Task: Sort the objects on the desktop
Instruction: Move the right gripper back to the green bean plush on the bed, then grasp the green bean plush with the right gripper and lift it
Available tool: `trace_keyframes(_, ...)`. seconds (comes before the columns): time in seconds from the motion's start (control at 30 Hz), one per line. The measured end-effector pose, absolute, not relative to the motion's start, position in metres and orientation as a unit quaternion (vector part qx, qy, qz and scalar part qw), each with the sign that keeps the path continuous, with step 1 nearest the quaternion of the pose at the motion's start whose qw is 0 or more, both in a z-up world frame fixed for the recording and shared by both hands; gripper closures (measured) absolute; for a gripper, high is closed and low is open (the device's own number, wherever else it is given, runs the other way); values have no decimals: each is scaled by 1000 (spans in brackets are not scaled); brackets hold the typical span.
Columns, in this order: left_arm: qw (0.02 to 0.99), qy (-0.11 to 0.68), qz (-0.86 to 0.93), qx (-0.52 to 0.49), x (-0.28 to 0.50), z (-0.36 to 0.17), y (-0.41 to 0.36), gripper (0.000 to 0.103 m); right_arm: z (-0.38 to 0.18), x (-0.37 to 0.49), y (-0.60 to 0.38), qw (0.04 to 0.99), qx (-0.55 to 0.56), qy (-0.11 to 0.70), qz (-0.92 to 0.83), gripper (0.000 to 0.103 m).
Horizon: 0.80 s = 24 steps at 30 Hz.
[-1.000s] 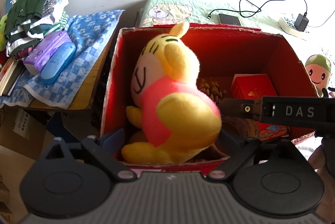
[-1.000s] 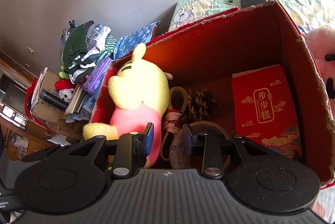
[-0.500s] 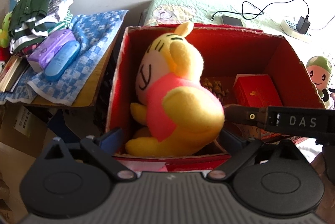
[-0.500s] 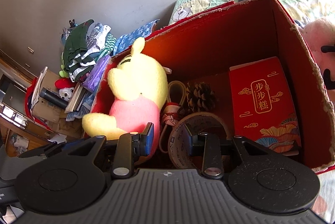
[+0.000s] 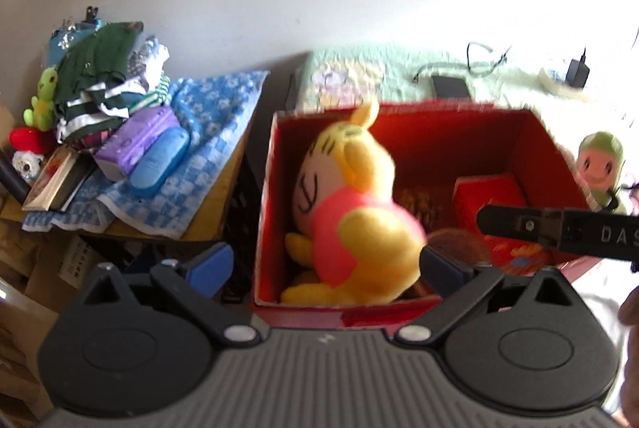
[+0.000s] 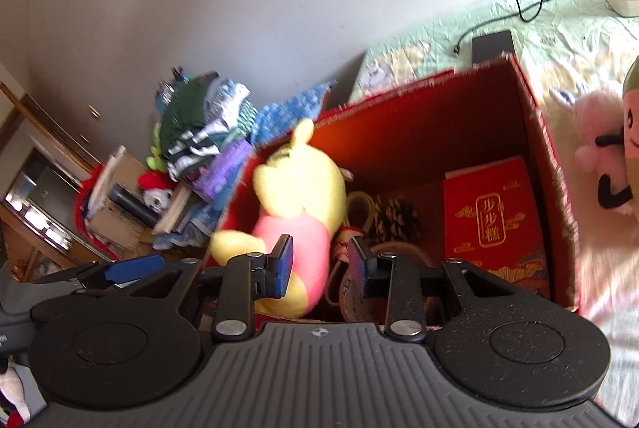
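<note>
The soft yellow bear toy in a pink shirt (image 5: 351, 224) lies inside the big red cardboard box (image 5: 439, 124), leaning on the left wall; the left gripper (image 5: 323, 264) is above the near edge of the box with its blue fingers (image 5: 211, 264) spread wide and nothing between them; the right gripper (image 6: 319, 264) is also over the near edge, its blue pads a little apart and holding nothing (the toy only shows behind them). So I think the bear is put away and this step is about done. A pine cone (image 6: 399, 220) and a flat red gift box with gold writing (image 6: 495, 220) sit in the box too. Next comes another thing to sort, maybe the green-capped doll (image 5: 601, 160) just outside the right wall; that needs an open, empty gripper to reach it.
</note>
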<state>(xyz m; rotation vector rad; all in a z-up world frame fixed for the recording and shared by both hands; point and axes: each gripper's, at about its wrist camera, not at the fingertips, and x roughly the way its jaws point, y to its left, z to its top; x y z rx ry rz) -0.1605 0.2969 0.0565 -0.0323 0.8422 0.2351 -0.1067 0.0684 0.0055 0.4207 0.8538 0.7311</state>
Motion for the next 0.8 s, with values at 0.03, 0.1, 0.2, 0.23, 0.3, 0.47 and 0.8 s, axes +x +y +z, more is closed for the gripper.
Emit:
trace_keyframes(0.03, 909, 401, 110, -19, -161, 62, 294, 3, 7, -106, 64, 825, 203, 397, 347, 69)
trace_keyframes(0.1, 916, 387, 99, -22, -162, 69, 285, 3, 10, -106, 53, 824, 214, 389, 352, 69)
trace_keyframes(0.2, 923, 376, 77, -22, -158, 74, 258, 4, 13, -104, 30, 824, 222, 383, 354, 69)
trace_keyframes(0.23, 924, 376, 64, -25, -156, 75, 247, 5, 14, -103, 20, 825, 226, 382, 350, 68)
trace_keyframes(0.3, 926, 375, 28, -25, -151, 75, 221, 6, 17, -99, -5, 826, 241, 377, 343, 68)
trace_keyframes(0.47, 931, 363, -37, -4, -135, 75, 145, 8, 25, -89, -73, 836, 258, 369, 313, 60)
trace_keyframes(0.8, 918, 387, -88, -6, -82, 27, 36, 16, 13, -57, -185, 854, 276, 369, 242, 47)
